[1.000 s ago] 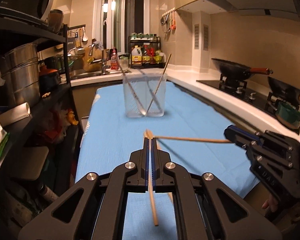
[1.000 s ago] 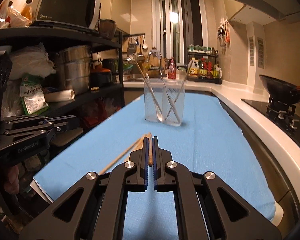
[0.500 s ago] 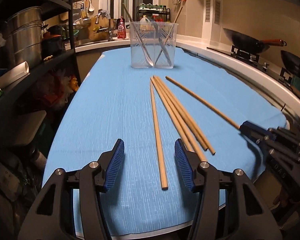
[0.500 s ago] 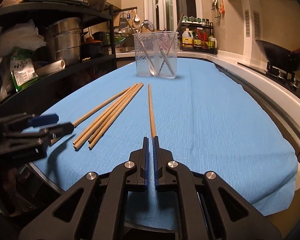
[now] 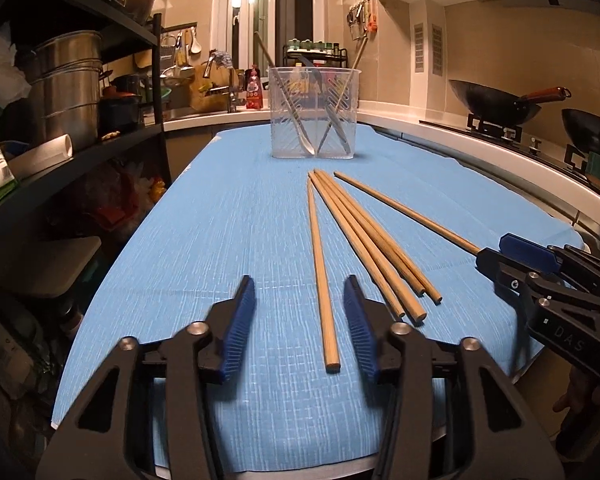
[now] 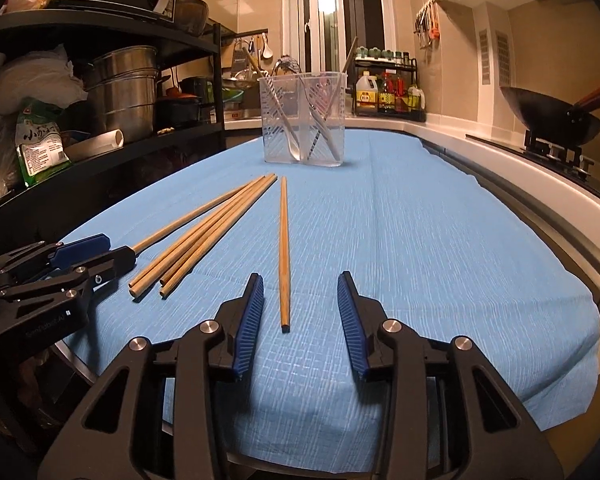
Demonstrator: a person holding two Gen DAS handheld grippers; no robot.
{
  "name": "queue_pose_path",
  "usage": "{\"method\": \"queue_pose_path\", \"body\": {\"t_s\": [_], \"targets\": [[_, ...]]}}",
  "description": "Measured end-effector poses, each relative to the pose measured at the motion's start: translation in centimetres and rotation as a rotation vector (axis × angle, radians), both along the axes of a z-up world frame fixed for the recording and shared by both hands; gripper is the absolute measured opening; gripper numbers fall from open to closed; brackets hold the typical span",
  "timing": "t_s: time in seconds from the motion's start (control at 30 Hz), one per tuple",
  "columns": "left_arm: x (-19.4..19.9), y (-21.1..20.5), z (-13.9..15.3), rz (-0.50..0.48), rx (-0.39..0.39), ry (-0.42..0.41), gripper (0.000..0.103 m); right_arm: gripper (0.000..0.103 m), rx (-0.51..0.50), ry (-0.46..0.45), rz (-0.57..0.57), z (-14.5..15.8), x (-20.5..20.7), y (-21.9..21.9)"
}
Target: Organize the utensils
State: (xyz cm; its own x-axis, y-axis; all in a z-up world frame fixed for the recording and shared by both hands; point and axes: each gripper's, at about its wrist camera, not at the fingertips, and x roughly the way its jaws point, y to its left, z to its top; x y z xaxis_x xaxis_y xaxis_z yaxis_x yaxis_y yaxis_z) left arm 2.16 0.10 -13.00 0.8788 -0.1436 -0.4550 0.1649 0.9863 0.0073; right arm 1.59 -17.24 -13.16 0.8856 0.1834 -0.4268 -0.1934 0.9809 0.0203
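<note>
low over the near edge of the desk (image 5: 228, 216), covered with a blue cloth (image 6: 440, 240). left gripper (image 5: 300, 320) with blue-padded fingers (image 5: 240, 316) partly apart, having just narrowed a little, one wooden chopstick (image 5: 320, 264) lying flat on the cloth between them, touched by neither pad, near end just ahead of the finger roots. right gripper (image 6: 300, 312) likewise partly apart, having just been opening, another chopstick (image 6: 284, 248) loose on the cloth between its fingers (image 6: 248, 320), nearer the left pad but clear of it. between the two single sticks, a loose bundle of four chopsticks (image 5: 372, 248) fanned on the cloth, far tips close together, near ends spread. all six pointing toward a clear plastic holder (image 5: 314, 114) standing upright at the far end of the cloth, split into two compartments, with a few metal and wooden utensils (image 5: 300, 120) leaning inside. dark shelves (image 6: 100, 136) with steel pots to the left, a wok (image 5: 496, 104) on the stove to the right.
</note>
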Motion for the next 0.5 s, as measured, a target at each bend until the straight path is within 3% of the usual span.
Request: {"method": "queue_pose_path", "body": {"t_s": [0.07,0.13,0.2,0.33,0.5], "targets": [[-0.1,-0.3,-0.1,-0.021,0.008,-0.008,0.028,0.035,-0.005,-0.015,0.01,-0.1,-0.2,0.1],[-0.2,-0.7,0.0,-0.043,0.017,-0.007,0.013,0.017,-0.01,-0.009,0.039,0.0,-0.2,0.4],[-0.1,-0.8,0.2,-0.055,0.017,0.012,0.008,0.005,-0.026,0.01,0.068,0.3,-0.1,1.1],[0.4,0.1,1.1,-0.052,-0.03,0.085,0.007,0.005,-0.02,0.046,0.064,0.7,0.1,1.0],[-0.5,1.0,3.3,-0.038,-0.042,0.033,0.006,0.005,-0.011,0.03,0.065,2.2,-0.7,1.0]]}}
